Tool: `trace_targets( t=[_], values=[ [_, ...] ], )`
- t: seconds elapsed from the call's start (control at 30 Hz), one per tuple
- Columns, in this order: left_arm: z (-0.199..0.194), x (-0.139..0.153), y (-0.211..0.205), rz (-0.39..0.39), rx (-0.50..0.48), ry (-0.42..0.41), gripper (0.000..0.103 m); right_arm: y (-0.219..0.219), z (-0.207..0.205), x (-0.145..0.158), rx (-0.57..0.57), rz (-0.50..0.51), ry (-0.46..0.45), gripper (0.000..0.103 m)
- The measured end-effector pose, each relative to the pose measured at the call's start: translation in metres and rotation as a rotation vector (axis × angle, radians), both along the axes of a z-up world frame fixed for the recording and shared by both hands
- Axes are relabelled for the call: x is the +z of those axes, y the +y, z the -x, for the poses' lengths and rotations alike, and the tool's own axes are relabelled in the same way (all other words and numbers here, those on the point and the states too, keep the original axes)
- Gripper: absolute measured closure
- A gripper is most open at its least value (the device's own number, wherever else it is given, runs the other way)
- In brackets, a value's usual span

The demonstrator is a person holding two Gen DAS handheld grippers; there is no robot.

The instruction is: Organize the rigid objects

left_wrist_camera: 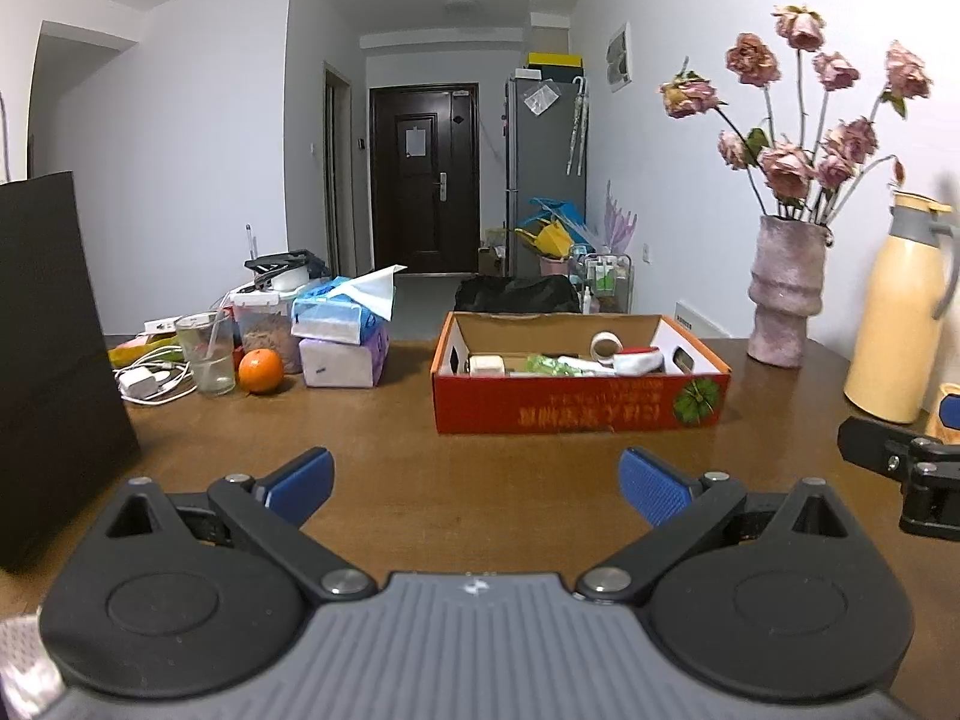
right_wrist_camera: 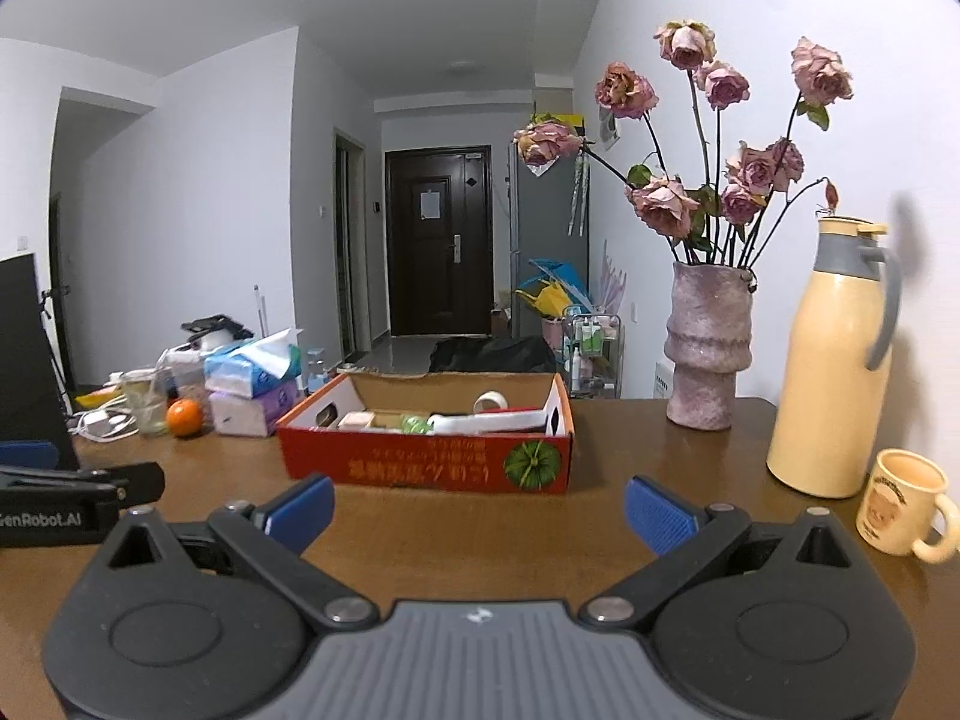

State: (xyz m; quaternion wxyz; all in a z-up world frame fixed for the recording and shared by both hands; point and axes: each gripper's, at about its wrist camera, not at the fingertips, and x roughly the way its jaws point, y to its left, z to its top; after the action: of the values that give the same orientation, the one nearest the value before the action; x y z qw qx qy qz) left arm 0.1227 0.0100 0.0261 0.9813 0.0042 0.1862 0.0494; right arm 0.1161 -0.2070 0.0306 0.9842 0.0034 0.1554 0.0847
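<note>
A red cardboard box sits open on the brown table, holding a tape roll, a white and red item and other small objects. My left gripper hovers open in front of the box, nothing between its blue pads. My right gripper is open too, just short of the box's front wall. A cream mug stands to its right. Each gripper shows at the edge of the other's view.
A pink vase of dried roses and a cream thermos stand at the right. At the left are tissue packs, an orange, a glass, a charger with cables and a black panel.
</note>
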Motion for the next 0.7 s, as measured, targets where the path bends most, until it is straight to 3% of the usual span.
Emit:
trace_targets(
  t=[0.3, 0.7],
  values=[
    [0.054, -0.004, -0.008, -0.01, -0.022, -0.015, 0.0, -0.004, 0.054, -0.004, 0.001, 0.007, -0.007, 0.0],
    [0.071, -0.004, -0.009, -0.006, -0.02, -0.023, 0.0, -0.005, 0.07, -0.004, 0.003, 0.01, -0.01, 0.0]
  ],
)
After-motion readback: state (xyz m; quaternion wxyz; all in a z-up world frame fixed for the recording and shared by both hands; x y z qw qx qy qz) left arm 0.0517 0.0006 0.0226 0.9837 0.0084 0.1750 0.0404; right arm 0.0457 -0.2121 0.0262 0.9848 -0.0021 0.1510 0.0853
